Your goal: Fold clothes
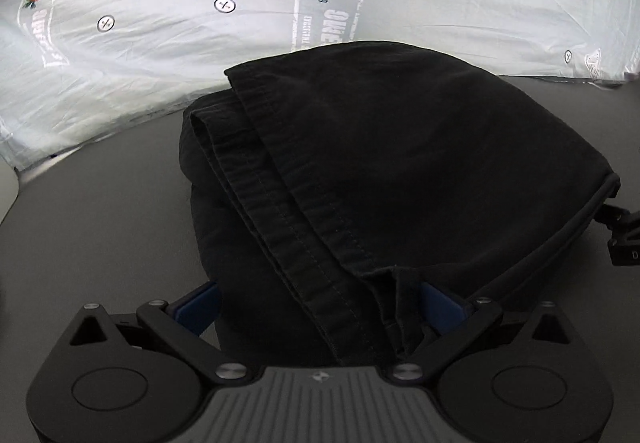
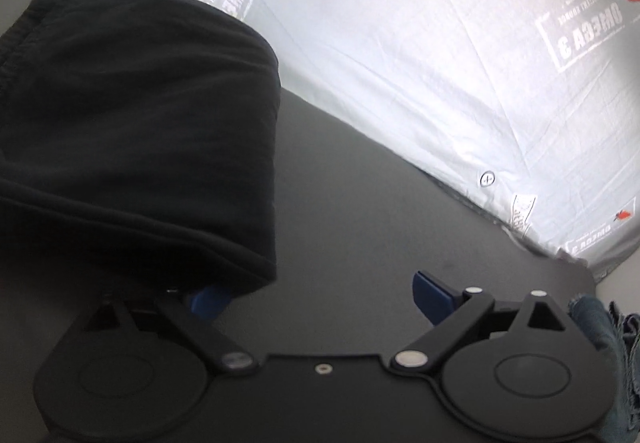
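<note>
Straddling black garment point(image 1: 360, 171) w/ L tool point(image 1: 320, 307) spread wide; R tool point(image 2: 320, 299) spread, nothing held

We list a black garment point(image 1: 400, 163), a dark grey table point(image 2: 360, 203), a pale sheet point(image 1: 160, 55) printed with orange carrots, and blue denim point(image 2: 600, 327).

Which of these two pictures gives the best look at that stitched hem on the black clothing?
The left wrist view: the stitched hem of the black garment runs diagonally through the frame, seams sharp. The right wrist view shows mostly smooth folded fabric, with only a gathered edge at far left.
</note>
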Motion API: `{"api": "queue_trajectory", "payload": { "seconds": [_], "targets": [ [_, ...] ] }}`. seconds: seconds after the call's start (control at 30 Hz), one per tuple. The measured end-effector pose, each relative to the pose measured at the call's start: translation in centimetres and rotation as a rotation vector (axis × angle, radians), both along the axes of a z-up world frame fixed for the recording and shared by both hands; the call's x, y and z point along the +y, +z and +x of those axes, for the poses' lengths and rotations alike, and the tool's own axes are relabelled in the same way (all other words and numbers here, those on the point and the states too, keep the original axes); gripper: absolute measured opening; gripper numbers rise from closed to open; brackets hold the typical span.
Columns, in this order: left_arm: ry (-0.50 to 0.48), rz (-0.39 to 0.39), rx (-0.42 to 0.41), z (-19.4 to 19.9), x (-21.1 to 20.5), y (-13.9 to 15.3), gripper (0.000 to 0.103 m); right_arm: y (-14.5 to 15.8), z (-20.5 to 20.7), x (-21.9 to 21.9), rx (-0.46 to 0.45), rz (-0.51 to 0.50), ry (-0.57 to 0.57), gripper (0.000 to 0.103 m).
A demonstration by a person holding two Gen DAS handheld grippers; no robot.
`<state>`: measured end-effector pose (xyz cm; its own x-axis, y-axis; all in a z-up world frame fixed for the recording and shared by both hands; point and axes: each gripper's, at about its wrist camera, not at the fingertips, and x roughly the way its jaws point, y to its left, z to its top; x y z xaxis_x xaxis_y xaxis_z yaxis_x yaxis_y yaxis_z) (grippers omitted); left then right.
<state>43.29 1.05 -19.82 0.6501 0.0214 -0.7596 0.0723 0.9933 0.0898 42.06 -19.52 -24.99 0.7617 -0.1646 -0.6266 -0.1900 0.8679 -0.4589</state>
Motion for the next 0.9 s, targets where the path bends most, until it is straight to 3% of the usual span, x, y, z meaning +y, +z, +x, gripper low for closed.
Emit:
{"api": "queue_trajectory", "payload": {
  "seconds": [0.17,0.37,0.57,0.67,0.77,0.83,0.9],
  "targets": [
    [0.052,-0.111,0.082,0.8,1.8,0.9,0.103,0.8,-1.8,-3.4,0.056,0.145,-0.041,0.096],
    [0.091,-0.24,0.011,-1.0,5.2,3.6,0.103,3.8,-3.4,-6.4,0.042,0.407,-0.084,0.096],
    [0.17,-0.361,-0.003,0.9,9.2,3.9,0.103,6.9,0.9,-8.3,0.022,0.662,-0.109,0.1],
    [0.204,-0.43,0.043,2.9,10.6,2.9,0.103,7.1,4.4,-6.4,0.04,0.632,-0.049,0.101],
    [0.222,-0.438,0.117,5.6,11.5,1.0,0.103,6.4,7.8,-3.9,0.084,0.552,0.002,0.101],
    [0.232,-0.448,0.126,6.8,11.8,0.3,0.103,5.9,9.9,-2.2,0.117,0.523,0.05,0.101],
    [0.233,-0.511,0.13,7.8,12.2,-0.4,0.103,5.2,11.6,-0.9,0.162,0.522,0.097,0.101]
  ]
}}
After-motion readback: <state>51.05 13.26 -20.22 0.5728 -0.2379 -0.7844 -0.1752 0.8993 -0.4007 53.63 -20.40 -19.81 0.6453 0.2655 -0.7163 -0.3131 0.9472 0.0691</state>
